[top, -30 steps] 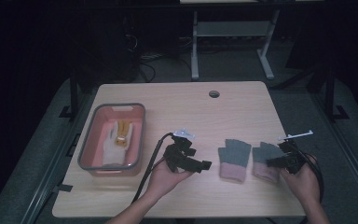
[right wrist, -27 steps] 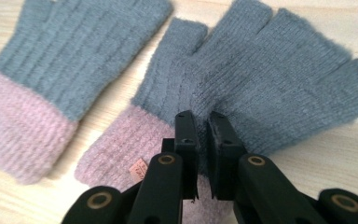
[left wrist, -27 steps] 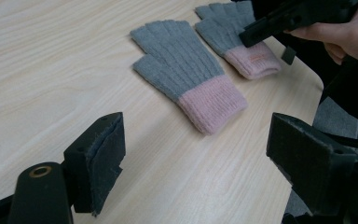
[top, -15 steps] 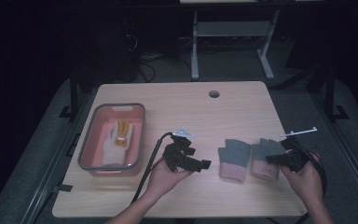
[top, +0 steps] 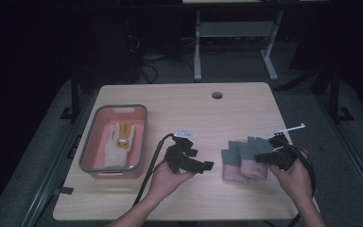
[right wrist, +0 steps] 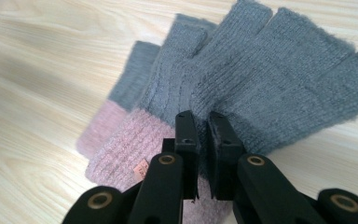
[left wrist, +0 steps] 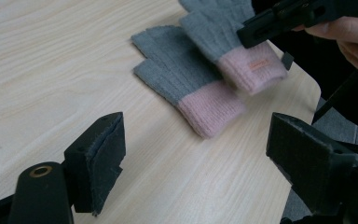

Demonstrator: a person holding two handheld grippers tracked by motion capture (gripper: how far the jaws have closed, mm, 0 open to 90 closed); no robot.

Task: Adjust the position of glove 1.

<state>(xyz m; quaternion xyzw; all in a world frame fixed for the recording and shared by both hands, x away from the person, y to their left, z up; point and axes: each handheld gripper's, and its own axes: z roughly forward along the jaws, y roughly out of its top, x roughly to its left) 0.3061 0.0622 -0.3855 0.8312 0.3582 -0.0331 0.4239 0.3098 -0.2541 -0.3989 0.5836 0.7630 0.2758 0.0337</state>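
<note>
Two grey fingerless gloves with pink cuffs lie at the table's front right. The right glove [top: 254, 156] [right wrist: 279, 79] overlaps the left glove [top: 230, 164] [left wrist: 182, 81] [right wrist: 130, 74]. My right gripper [top: 260, 158] [right wrist: 204, 128] is shut on the right glove near where its grey knit meets the pink cuff, and it also shows in the left gripper view [left wrist: 279, 21]. My left gripper [top: 207, 165] [left wrist: 200, 158] is held open just left of the gloves, jaws wide apart with nothing between them, pointing at the pair.
A pink bin with a grey rim [top: 118, 108] stands at the table's left and holds a white glove with orange marks [top: 118, 142]. A cable hole [top: 217, 95] is at the back centre. The table's right edge runs close by the right hand.
My right gripper has pulled the right glove leftward so it now lies partly over the left glove. The left gripper has stayed in place, open.
</note>
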